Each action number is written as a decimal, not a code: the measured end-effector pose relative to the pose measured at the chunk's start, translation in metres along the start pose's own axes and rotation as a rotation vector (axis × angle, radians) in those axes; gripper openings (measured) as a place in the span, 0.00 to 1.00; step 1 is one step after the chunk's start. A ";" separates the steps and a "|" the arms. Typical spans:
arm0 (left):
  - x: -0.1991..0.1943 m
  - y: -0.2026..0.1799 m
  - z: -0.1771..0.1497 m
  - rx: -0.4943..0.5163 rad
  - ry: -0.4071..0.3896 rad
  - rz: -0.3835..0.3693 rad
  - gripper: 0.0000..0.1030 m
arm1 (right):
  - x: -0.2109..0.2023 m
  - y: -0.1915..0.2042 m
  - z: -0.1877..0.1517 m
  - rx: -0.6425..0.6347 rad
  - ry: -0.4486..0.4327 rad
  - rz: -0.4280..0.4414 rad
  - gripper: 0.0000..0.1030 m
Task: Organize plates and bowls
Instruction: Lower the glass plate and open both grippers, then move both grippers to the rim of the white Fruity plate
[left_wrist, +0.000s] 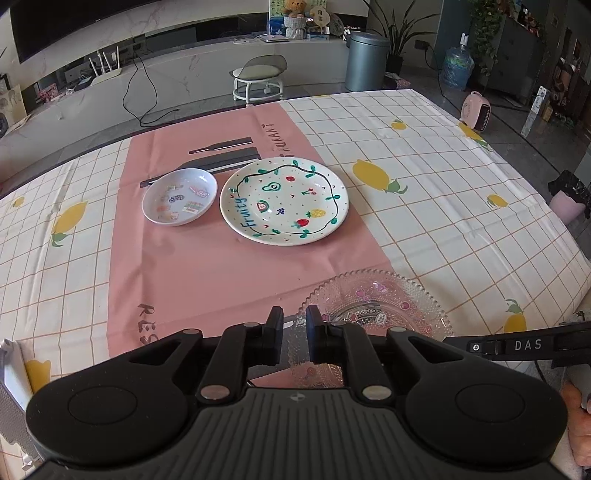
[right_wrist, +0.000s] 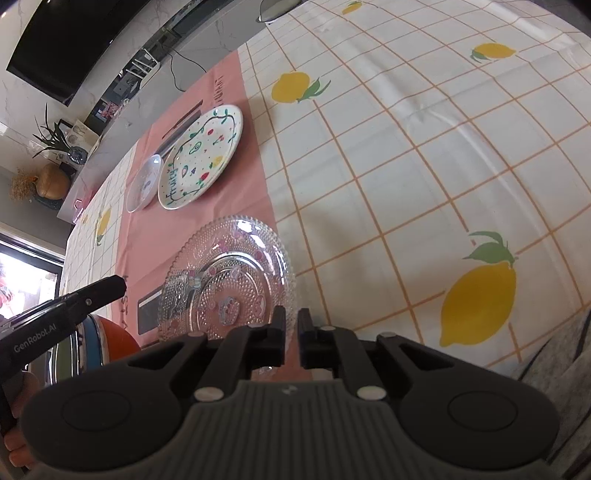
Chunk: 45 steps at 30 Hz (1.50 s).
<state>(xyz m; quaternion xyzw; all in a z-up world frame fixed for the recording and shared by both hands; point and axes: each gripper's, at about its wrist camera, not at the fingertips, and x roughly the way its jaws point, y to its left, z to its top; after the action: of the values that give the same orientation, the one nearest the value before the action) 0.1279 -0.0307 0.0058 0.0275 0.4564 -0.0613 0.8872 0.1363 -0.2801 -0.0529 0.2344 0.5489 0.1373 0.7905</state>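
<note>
A clear beaded glass plate (left_wrist: 380, 306) lies on the near edge of the pink mat (left_wrist: 207, 266); it also shows in the right wrist view (right_wrist: 229, 273). My right gripper (right_wrist: 291, 321) is shut on its near rim. My left gripper (left_wrist: 294, 320) hovers at the plate's left rim with a narrow gap between the jaws; whether it grips the rim is unclear. A white "Fruity" painted plate (left_wrist: 284, 201) (right_wrist: 201, 151) and a small white sticker dish (left_wrist: 180, 196) (right_wrist: 144, 184) sit side by side further back on the mat.
A lemon-print checked tablecloth (left_wrist: 443, 177) covers the table. The right gripper's body (left_wrist: 517, 345) reaches in from the right in the left wrist view. The left gripper's body (right_wrist: 62, 306) shows in the right wrist view. The table edge runs along the right.
</note>
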 end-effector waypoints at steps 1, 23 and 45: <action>-0.001 0.001 0.000 -0.002 -0.001 -0.001 0.15 | 0.001 0.000 0.000 0.000 0.004 0.002 0.06; -0.033 0.005 -0.005 -0.032 -0.077 0.075 0.27 | -0.014 0.015 -0.003 -0.080 -0.043 -0.059 0.41; 0.023 0.069 0.102 -0.248 0.000 0.175 0.28 | 0.004 0.052 0.142 -0.097 -0.208 0.135 0.42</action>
<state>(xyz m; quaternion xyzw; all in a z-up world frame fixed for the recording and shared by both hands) 0.2326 0.0256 0.0463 -0.0426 0.4562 0.0730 0.8858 0.2725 -0.2646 0.0120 0.2452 0.4397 0.1916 0.8425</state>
